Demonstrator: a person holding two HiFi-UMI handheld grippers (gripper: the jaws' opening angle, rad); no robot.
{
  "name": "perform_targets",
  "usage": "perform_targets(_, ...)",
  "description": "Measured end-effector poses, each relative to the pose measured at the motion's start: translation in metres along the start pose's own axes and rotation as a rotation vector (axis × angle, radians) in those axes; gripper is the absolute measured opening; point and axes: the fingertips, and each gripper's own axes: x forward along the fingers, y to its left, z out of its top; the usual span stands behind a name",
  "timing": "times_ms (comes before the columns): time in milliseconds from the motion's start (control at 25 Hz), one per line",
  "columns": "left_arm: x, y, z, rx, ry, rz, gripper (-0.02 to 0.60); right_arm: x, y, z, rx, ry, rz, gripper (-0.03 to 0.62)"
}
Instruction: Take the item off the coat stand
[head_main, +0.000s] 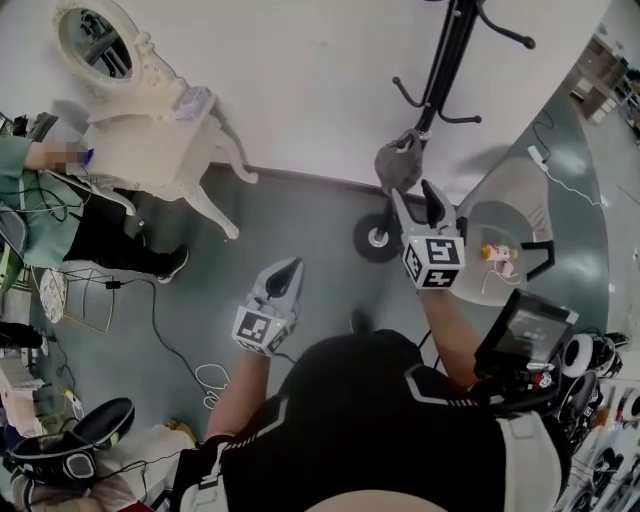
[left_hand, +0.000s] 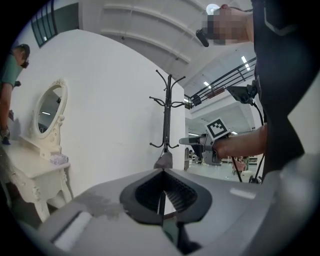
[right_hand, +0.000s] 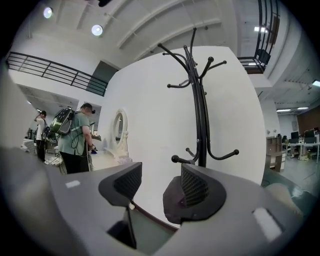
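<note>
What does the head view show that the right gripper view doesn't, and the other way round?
Only the head view shows the left gripper, jaws together, and a black wheel on the floor. Only the right gripper view shows ceiling lights and a high railing. Both show the coat stand, the white dressing table, the right gripper with jaws apart, and probably the grey item: a dark shape beside one pad there.
</note>
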Motion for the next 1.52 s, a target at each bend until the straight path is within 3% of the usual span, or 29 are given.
perform_targets(400, -0.007, 0.024, -0.075, -0.093, 0.096, 0.088, -0.003, 0.050, -0.015, -0.083, 0.037, 0.135, -0.029, 0.289)
perform_targets(600, -0.007, 0.033, -0.091, -0.100, 0.131, 0.124, -0.003, 0.066, -0.023, -0.122, 0.030, 0.216, -0.034, 0.356)
perform_targets(1120, -0.002, 0.043, -0.088, -0.065, 0.140, 0.188, -0.003, 0.100, -0.033, -0.160, 0.005, 0.239, -0.098, 0.354)
perform_targets(1240, 0.001, 0.057, -0.080, -0.053, 0.134, 0.197, -0.003, 0.116, -0.027, -0.160, -0.004, 0.249, -0.106, 0.287)
perform_targets(1440, 0.004, 0.053, -0.077, -0.049, 0.141, 0.190, -0.003, 0.123, -0.030, -0.163, 0.012, 0.257, -0.125, 0.285)
perform_targets(1520, 0.000, 0.052, -0.082, -0.049, 0.148, 0.184, -0.003, 0.125, -0.031, -0.163, 0.015, 0.256, -0.136, 0.256)
